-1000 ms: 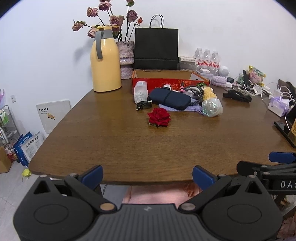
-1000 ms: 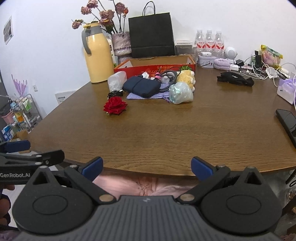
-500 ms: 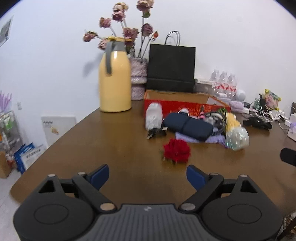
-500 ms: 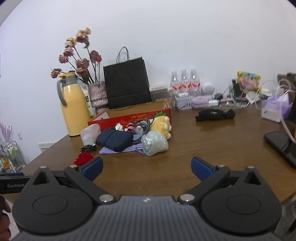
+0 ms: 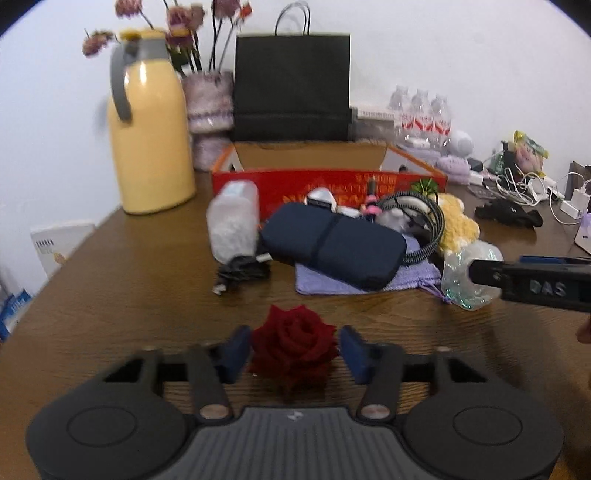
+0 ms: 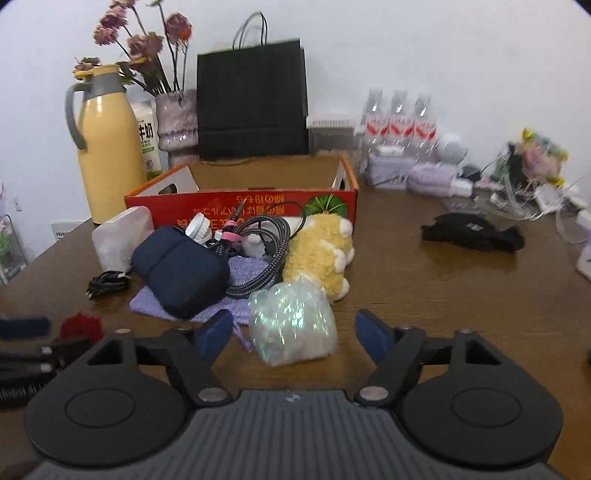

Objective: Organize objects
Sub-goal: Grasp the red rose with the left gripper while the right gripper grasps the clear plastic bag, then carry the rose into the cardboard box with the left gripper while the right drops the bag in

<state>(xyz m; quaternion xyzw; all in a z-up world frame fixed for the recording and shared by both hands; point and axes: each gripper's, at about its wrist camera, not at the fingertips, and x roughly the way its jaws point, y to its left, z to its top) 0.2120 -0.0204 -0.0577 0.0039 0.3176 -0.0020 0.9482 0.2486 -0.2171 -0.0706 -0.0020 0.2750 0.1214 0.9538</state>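
Closing jaws: left gripper (image 5: 293, 352) around rose (image 5: 293, 349), angled down (table-level).

wall (image 6: 443, 44): plain white, running behind the table
table (image 6: 424, 295): dark brown wood, grain showing, filling the foreground
table edge (image 5: 74, 254): curving away on the left side
floor: showing only as a pale, blurred sliver at far left
light: falling evenly, casting soft shadows on the wall

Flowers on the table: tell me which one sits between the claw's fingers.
The red rose lying loose on the table, between the closing left claw; the faded pink flowers stand in the vase.
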